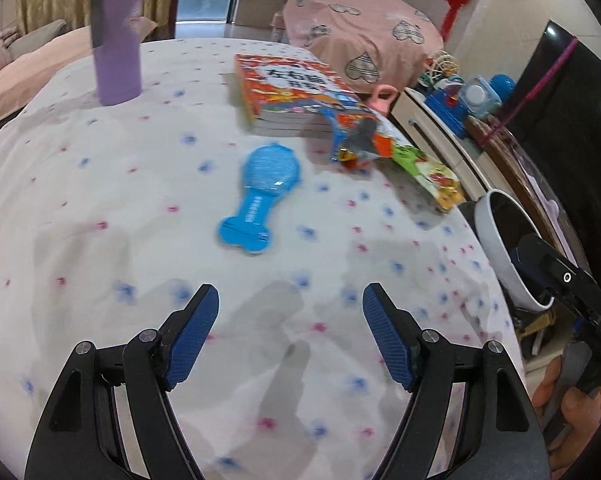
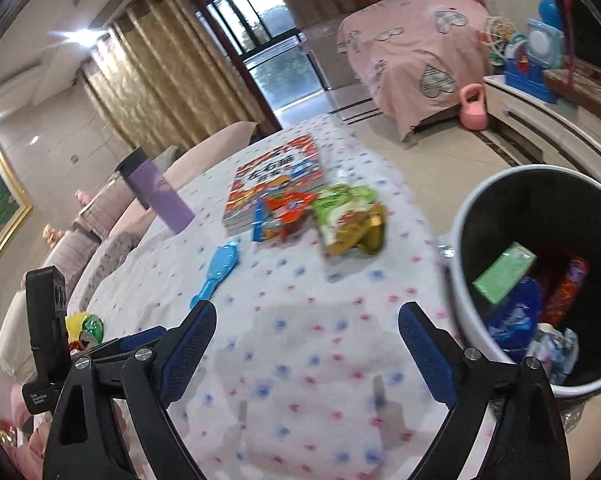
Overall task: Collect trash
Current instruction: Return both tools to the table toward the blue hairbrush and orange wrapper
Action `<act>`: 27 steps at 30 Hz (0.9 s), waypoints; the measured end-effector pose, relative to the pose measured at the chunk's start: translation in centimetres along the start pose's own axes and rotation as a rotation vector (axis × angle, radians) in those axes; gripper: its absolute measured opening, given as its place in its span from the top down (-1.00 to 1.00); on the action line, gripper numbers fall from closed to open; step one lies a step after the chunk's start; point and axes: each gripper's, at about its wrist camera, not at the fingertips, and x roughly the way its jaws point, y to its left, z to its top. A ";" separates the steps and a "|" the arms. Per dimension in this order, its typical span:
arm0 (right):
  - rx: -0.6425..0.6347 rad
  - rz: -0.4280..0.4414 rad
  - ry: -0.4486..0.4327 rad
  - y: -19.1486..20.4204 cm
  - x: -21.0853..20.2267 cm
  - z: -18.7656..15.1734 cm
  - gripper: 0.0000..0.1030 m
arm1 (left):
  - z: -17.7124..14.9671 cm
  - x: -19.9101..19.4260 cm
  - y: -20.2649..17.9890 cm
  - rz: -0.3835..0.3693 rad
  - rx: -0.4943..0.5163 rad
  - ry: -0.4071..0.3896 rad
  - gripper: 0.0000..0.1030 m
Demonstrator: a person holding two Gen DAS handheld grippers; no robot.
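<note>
Here both claws hang empty above the dotted tabletop (image 1: 100, 184): left claw (image 1: 290, 340) spread wide, right claw (image 2: 307, 354) wider. Farther off, an orange wrapper (image 1: 358, 136) and a green wrapper (image 2: 346, 220) lie beside the book (image 1: 288, 88); the bin (image 2: 460, 240) stands at the tabletop's edge.

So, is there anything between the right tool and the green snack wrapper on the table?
Nothing visible. Only bare spotted tablecloth lies between the open right tool and the green wrapper; the blue brush sits off to the left.

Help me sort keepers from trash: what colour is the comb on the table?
Bright blue comb; clearest in the left wrist view.
</note>
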 end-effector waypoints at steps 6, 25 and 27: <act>-0.050 0.002 0.003 2.2 1.7 0.5 -0.82 | 0.9 0.1 1.5 0.017 -0.010 -0.008 -0.48; -0.017 0.044 0.019 2.5 7.1 5.0 -0.63 | 5.6 4.0 1.1 0.060 0.054 0.010 -0.48; -0.019 0.044 0.023 2.5 8.0 5.6 -0.48 | 6.1 4.5 1.2 0.059 0.049 0.017 -0.48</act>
